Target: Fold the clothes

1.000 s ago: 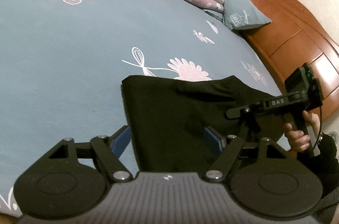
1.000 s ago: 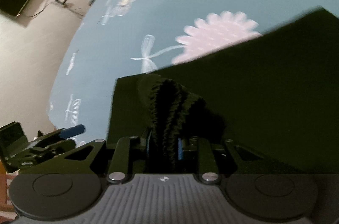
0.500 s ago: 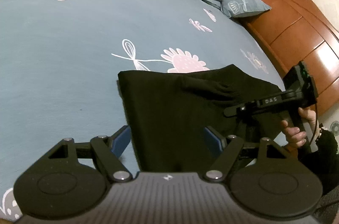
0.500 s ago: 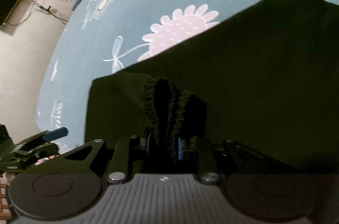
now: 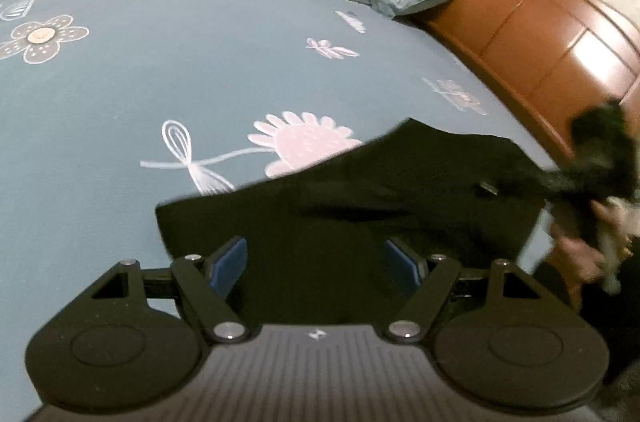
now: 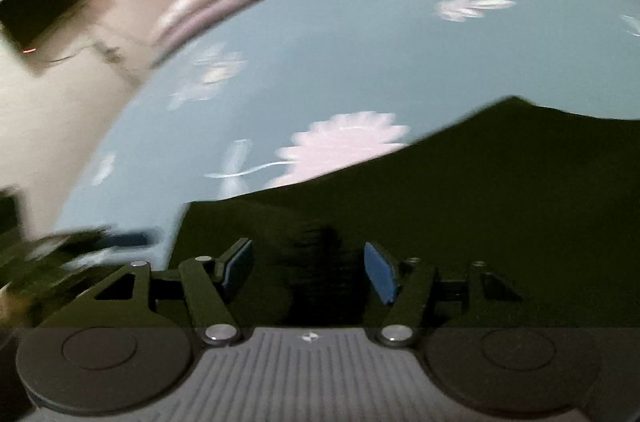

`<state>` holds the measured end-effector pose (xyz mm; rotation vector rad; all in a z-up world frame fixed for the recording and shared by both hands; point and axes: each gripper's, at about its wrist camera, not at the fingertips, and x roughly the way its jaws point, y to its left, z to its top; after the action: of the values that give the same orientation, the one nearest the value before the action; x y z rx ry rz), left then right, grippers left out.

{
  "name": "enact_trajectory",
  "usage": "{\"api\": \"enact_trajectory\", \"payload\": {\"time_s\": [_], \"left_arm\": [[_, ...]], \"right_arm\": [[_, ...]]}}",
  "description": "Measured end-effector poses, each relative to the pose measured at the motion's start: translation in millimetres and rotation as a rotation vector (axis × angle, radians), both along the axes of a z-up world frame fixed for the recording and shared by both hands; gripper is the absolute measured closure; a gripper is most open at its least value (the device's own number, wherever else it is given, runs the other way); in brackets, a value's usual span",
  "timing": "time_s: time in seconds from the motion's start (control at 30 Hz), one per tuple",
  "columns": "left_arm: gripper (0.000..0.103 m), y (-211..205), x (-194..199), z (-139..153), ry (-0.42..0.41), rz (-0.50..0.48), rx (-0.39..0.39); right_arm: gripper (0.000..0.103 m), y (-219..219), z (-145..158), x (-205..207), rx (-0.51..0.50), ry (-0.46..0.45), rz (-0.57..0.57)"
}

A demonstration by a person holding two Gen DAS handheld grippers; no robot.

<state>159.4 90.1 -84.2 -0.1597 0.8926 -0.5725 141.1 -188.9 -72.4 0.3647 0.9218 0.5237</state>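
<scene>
Flatly, matte black garment point(image 5: 400, 206) lies angular.

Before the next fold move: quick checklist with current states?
1. Right gripper let go: ok. Jaws have just been opening; pads clear of the bunched cloth between them.
2. Left gripper free: ok. Jaws wide, over the garment, gripping nothing.
3. Garment on the bed: ok, lying over the pink flower print.
4. Garment flat: not ok, a ridge remains near the right gripper.
5. Fold edges aligned: cannot tell, dark cloth and blur.
6. Right gripper's place in the left view: cannot tell, smeared by motion.
</scene>
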Motion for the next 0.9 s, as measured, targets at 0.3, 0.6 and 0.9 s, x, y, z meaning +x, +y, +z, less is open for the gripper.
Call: {"api": "enact_trajectory", "payload": {"time_s": [0.3, 0.6, 0.9], "left_arm": [[0.027, 28, 45, -42, 0.149, 0.101, -0.128], [0.027, 5, -1, -4, 0.119, -0.006, -0.055], [0.025, 18, -31, -10, 0.132, 0.003, -0.032]], "right_arm": [[0.04, 24, -47, -15, 0.007, 0.073, 0.215], [0.039, 14, -22, -3, 0.031, 0.004, 0.164], [0.039, 18, -14, 0, 0.056, 0.001, 0.163]]}}
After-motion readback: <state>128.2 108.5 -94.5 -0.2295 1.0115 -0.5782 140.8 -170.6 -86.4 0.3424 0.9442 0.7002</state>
